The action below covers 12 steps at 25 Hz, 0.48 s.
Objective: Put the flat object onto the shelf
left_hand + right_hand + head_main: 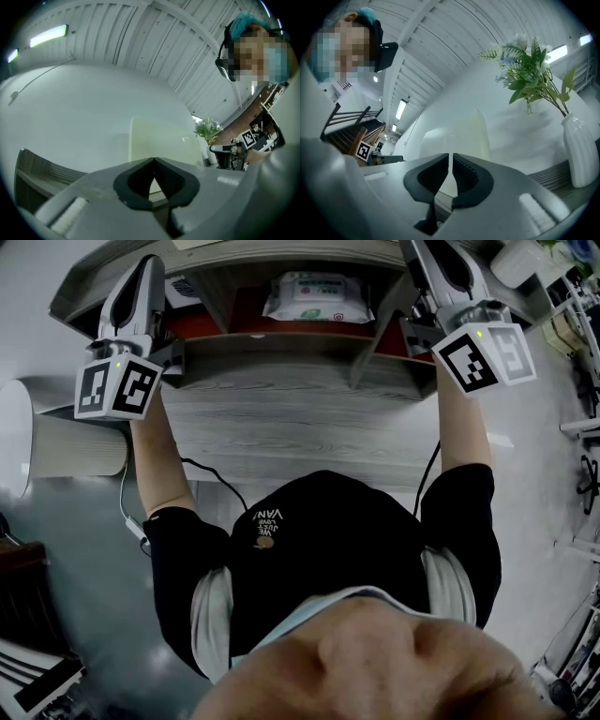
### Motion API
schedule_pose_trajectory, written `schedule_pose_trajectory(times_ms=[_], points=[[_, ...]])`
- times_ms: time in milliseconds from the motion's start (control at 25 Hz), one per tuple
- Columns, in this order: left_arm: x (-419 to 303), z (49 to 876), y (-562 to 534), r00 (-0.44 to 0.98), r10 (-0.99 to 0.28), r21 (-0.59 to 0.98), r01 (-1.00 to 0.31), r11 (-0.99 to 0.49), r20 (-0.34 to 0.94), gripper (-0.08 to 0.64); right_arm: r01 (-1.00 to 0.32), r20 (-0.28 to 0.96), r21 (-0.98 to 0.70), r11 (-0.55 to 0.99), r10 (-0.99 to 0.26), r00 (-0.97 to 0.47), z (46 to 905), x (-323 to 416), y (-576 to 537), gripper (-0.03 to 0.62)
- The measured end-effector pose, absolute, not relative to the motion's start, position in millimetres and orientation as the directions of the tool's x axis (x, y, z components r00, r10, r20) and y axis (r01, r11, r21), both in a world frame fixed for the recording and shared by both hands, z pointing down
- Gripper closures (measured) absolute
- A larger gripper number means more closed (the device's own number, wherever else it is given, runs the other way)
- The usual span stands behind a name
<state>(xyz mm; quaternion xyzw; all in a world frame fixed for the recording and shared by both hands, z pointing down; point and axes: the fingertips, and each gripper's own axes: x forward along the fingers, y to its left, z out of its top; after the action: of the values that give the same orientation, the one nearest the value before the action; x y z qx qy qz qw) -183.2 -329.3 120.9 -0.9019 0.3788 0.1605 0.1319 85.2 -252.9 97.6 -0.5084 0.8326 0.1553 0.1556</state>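
Observation:
A flat white pack of wipes (319,298) lies in the middle compartment of the wooden shelf unit (281,390) in the head view. My left gripper (147,273) is raised at the shelf's left end, and my right gripper (439,266) at its right end. Both stand apart from the pack and point upward. In the left gripper view the left gripper (153,161) has its tips touching, with nothing between them. In the right gripper view the right gripper (450,157) shows a thin slit between its pads, also with nothing in it.
A white vase with green flowers (580,150) stands at the right in the right gripper view and shows small in the left gripper view (209,132). A white cylinder (66,439) sits left of the shelf. A cable (208,476) runs along the grey floor.

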Motion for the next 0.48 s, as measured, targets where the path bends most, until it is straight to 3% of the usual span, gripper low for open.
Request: schedule_pose_trajectory(times_ms=[80, 480], points=[[-181, 125, -327, 0.663, -0.646, -0.113, -0.726, -0.678, -0.378, 0.558, -0.894, -0.419, 0.094, 0.438, -0.797, -0.434, 100, 86, -251, 0.592], [-179, 143, -318, 0.619, -0.697, -0.089, -0.767, -0.635, -0.363, 0.558, -0.856, -0.397, 0.071, 0.512, -0.773, -0.495, 125, 81, -245, 0.592]])
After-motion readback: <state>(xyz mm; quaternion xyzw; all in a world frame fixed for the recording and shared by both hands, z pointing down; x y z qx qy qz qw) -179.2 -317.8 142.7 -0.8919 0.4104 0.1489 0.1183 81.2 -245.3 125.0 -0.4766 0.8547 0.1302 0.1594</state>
